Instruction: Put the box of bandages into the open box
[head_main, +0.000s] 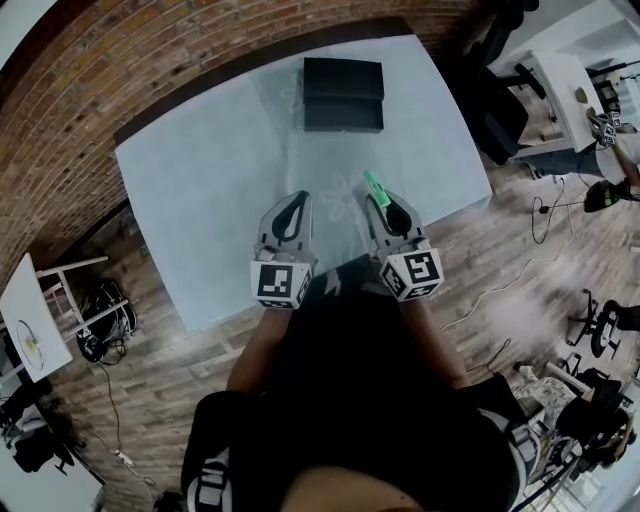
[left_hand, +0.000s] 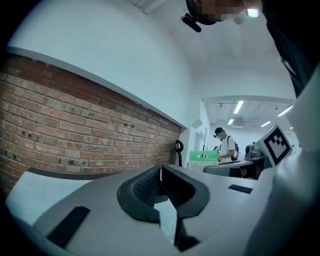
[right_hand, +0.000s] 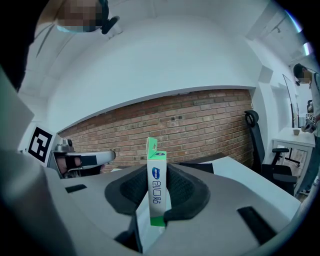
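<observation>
Blue table (head_main: 200, 180), near edge: right tool (head_main: 386, 206) clamps bandage box (head_main: 374, 185), pointing forward; left tool (head_main: 296, 205) alongside, jaws together.

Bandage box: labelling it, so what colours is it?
Bandage box: white, green ends, blue print; clearest in the right gripper view.

A table (head_main: 200, 190) under a pale blue cloth (head_main: 420, 150) stands by a brick wall (head_main: 120, 70), bearing only an open black box (head_main: 343, 95) near its far edge.
</observation>
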